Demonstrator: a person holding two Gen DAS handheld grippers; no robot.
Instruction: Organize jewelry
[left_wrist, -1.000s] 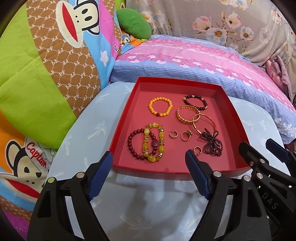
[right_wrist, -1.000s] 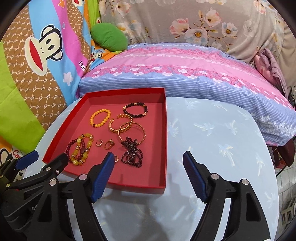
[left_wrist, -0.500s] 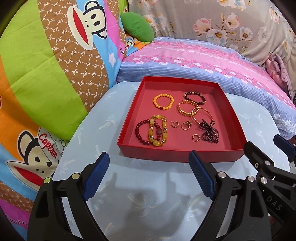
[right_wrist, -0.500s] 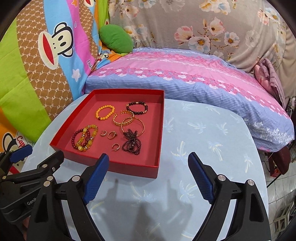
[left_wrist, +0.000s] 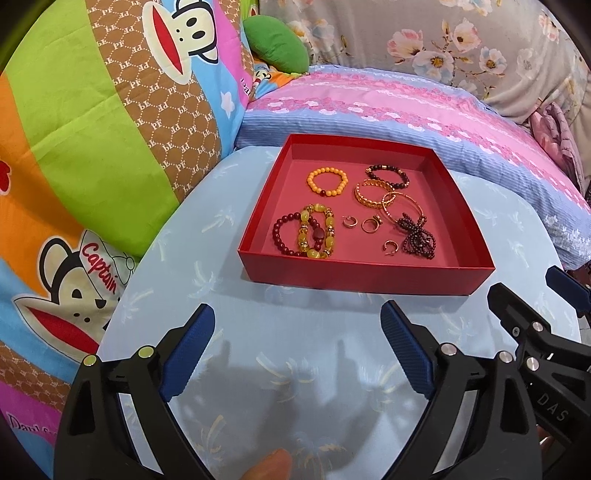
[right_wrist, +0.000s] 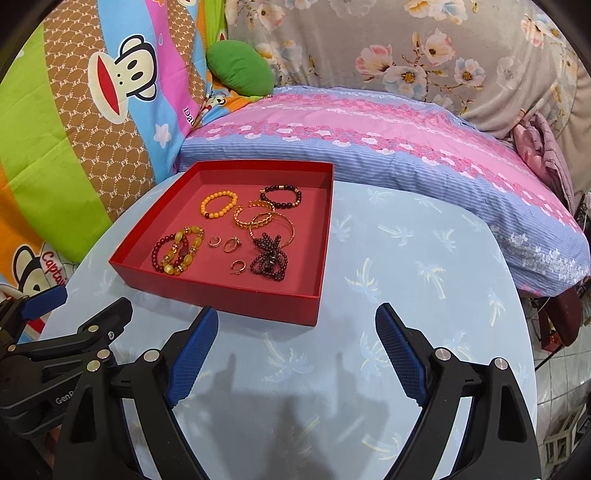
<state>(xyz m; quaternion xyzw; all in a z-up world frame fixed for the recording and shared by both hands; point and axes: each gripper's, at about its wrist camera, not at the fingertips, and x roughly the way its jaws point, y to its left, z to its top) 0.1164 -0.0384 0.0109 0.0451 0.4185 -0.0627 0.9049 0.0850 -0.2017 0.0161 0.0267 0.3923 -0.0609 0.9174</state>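
L gripper (left_wrist: 297, 345) is hovering over the light-blue table (left_wrist: 192, 295), fingers spread wide w/ nothing between them, just short of the red tray (left_wrist: 354, 275). Far left, the monkey-print blanket (left_wrist: 92, 129) is bulging up beside the table.

Moving across the tray: at its left, a dark red bead bracelet (left_wrist: 282, 236) is lying overlapped by a chunky yellow bracelet (left_wrist: 317, 236). Behind those, an orange bead bracelet (left_wrist: 327, 181) is sitting on its own. Mid-tray, three small gold rings: one (left_wrist: 349, 220), a second (left_wrist: 370, 224) just beside it, and a third (left_wrist: 389, 247) nearer the front wall. Then a gold chain bangle (left_wrist: 371, 194) is touching a thin gold bangle (left_wrist: 402, 206), w/ a black bead bracelet (left_wrist: 388, 175) just behind them. A bunched dark bead strand (left_wrist: 417, 238) is lying across the thin bangle's near edge. Tray's right part is showing only its pink floor.

R gripper (right_wrist: 297, 345) is also hovering above the table, fingers spread apart, holding nothing, its left finger (right_wrist: 192, 362) close to the tray's front-right corner. In the left wrist view it's poking in at the far right (left_wrist: 528, 306).

Behind it all, a pink-and-blue pillow (right_wrist: 369, 147) is lying along the table's far edge, and a green cushion (right_wrist: 240, 68) is sitting behind it to the left.
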